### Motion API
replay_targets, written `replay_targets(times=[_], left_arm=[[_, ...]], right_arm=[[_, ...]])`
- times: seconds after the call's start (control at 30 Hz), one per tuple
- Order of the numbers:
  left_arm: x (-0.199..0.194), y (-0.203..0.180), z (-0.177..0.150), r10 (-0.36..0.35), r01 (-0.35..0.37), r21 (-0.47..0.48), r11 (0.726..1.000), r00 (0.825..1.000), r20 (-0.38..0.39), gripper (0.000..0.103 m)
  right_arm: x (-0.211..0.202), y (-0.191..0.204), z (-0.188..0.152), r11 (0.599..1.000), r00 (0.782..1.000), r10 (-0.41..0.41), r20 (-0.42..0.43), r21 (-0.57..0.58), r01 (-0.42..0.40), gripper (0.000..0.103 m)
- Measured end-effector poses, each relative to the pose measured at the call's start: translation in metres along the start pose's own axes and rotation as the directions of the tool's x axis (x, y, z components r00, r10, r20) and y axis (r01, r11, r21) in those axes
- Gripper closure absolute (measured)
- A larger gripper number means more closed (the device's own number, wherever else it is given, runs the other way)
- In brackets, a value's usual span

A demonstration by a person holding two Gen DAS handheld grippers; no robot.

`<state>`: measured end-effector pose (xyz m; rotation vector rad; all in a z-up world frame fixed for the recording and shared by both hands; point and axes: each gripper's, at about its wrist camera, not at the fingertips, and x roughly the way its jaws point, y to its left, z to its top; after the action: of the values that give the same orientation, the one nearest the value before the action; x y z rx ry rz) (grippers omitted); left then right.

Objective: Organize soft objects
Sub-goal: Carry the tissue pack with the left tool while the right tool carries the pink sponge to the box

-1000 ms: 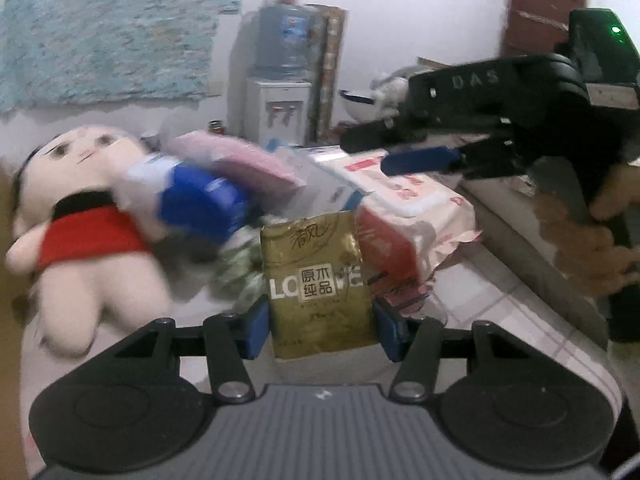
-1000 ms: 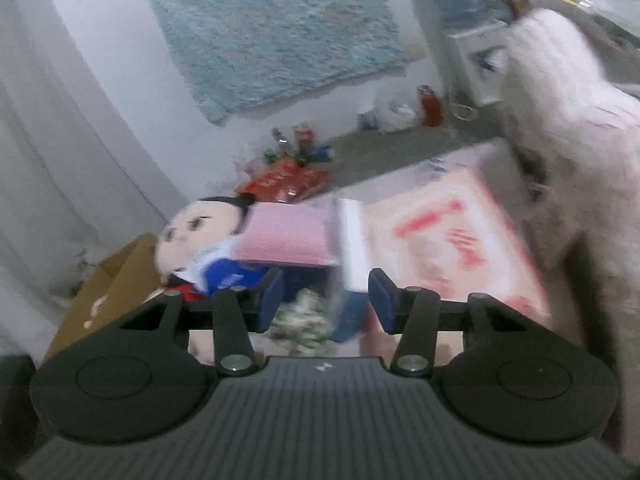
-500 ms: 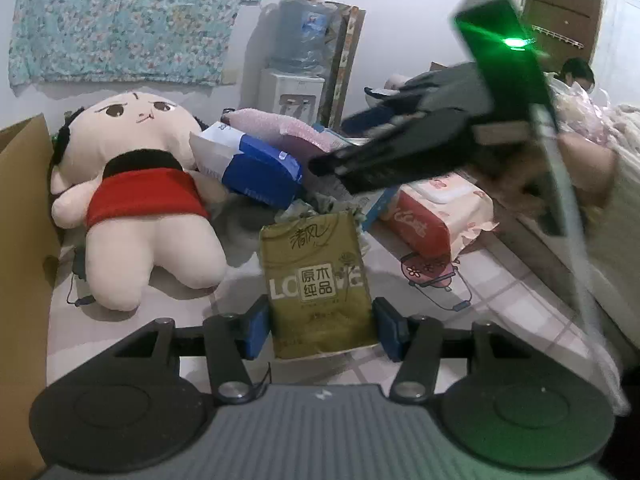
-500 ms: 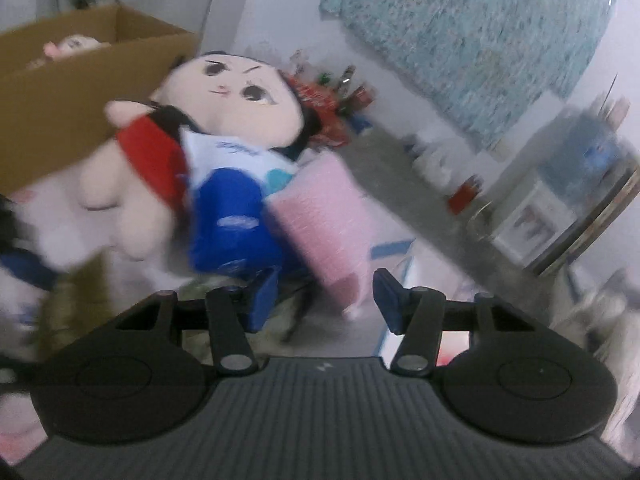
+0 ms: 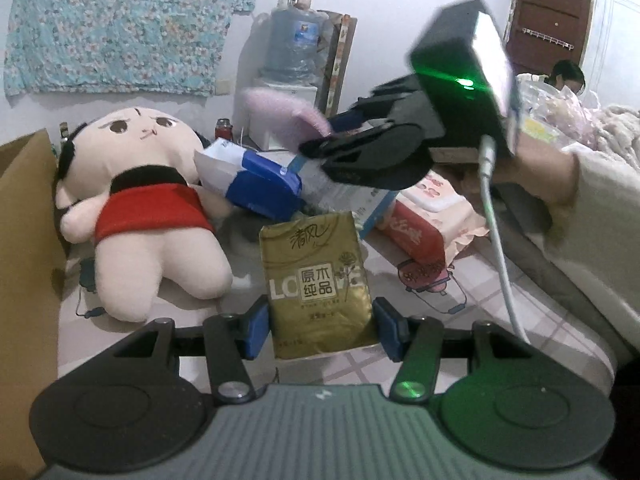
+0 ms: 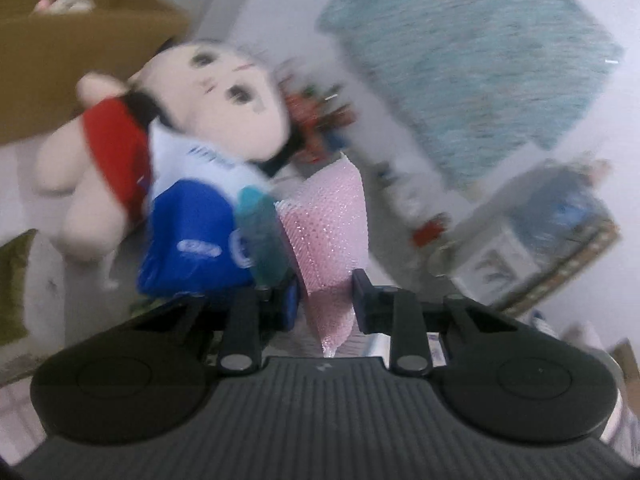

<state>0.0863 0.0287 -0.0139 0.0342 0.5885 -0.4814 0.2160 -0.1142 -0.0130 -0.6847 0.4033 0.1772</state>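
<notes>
My left gripper [image 5: 320, 322] is shut on a gold tissue pack [image 5: 316, 280], held upright above the floor. My right gripper [image 6: 325, 300] is shut on a pink fuzzy cloth [image 6: 330, 236]; in the left wrist view that gripper [image 5: 320, 136] holds the cloth [image 5: 280, 114] lifted above the pile. A plush doll [image 5: 136, 208] in a red top lies on the floor at the left. A blue and white tissue pack [image 5: 252, 178] leans against it. A red and white wipes pack [image 5: 428, 216] lies at the right.
A cardboard box [image 5: 24, 264] stands at the left edge; it also shows in the right wrist view [image 6: 60, 40]. A water dispenser [image 5: 292, 64] stands by the back wall. A bed [image 5: 592, 240] edges the right side. A person [image 5: 566, 76] sits far right.
My right gripper has closed on the pink cloth and lifted it off the pile. My left gripper keeps the gold pack and has hardly moved.
</notes>
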Motion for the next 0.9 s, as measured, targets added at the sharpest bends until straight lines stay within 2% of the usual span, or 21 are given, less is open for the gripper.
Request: replay_targets(times=[0.1, 0.27, 0.4, 0.53, 0.63, 0.7, 0.77, 0.9], left_arm=[[-0.007, -0.001, 0.002, 0.001, -0.001, 0.009, 1.0, 1.0, 0.02, 0.048], [-0.044, -0.006, 0.012, 0.024, -0.023, -0.012, 1.0, 0.995, 0.094, 0.048], [-0.112, 0.005, 0.022, 0.084, -0.072, -0.067, 0.995, 0.978, 0.192, 0.048], [-0.183, 0.038, 0.032, 0.185, -0.166, -0.106, 0.98, 0.961, 0.206, 0.048], [-0.209, 0.076, 0.036, 0.272, -0.259, -0.104, 0.96, 0.954, 0.126, 0.047], [-0.207, 0.112, 0.036, 0.303, -0.301, -0.096, 0.949, 0.953, 0.009, 0.048], [-0.194, 0.146, 0.033, 0.321, -0.329, -0.096, 0.939, 0.942, -0.095, 0.048], [-0.149, 0.21, 0.015, 0.379, -0.412, -0.069, 0.909, 0.883, -0.278, 0.048]], right_arm=[[-0.023, -0.007, -0.003, 0.991, 0.998, -0.056, 0.028, 0.121, 0.052, 0.078], [-0.079, -0.009, 0.008, 0.976, 0.991, -0.058, 0.12, 0.214, 0.032, 0.078], [-0.124, 0.002, 0.043, 0.984, 0.979, 0.007, 0.204, 0.172, -0.043, 0.077], [-0.15, 0.017, 0.094, 0.977, 0.955, 0.097, 0.281, 0.157, -0.145, 0.077], [-0.155, 0.031, 0.133, 0.953, 0.93, 0.197, 0.311, 0.163, -0.256, 0.077], [-0.15, 0.044, 0.158, 0.928, 0.915, 0.27, 0.299, 0.173, -0.33, 0.077], [-0.141, 0.061, 0.181, 0.915, 0.911, 0.319, 0.261, 0.166, -0.368, 0.077], [-0.115, 0.103, 0.218, 0.919, 0.917, 0.361, 0.169, 0.102, -0.381, 0.077]])
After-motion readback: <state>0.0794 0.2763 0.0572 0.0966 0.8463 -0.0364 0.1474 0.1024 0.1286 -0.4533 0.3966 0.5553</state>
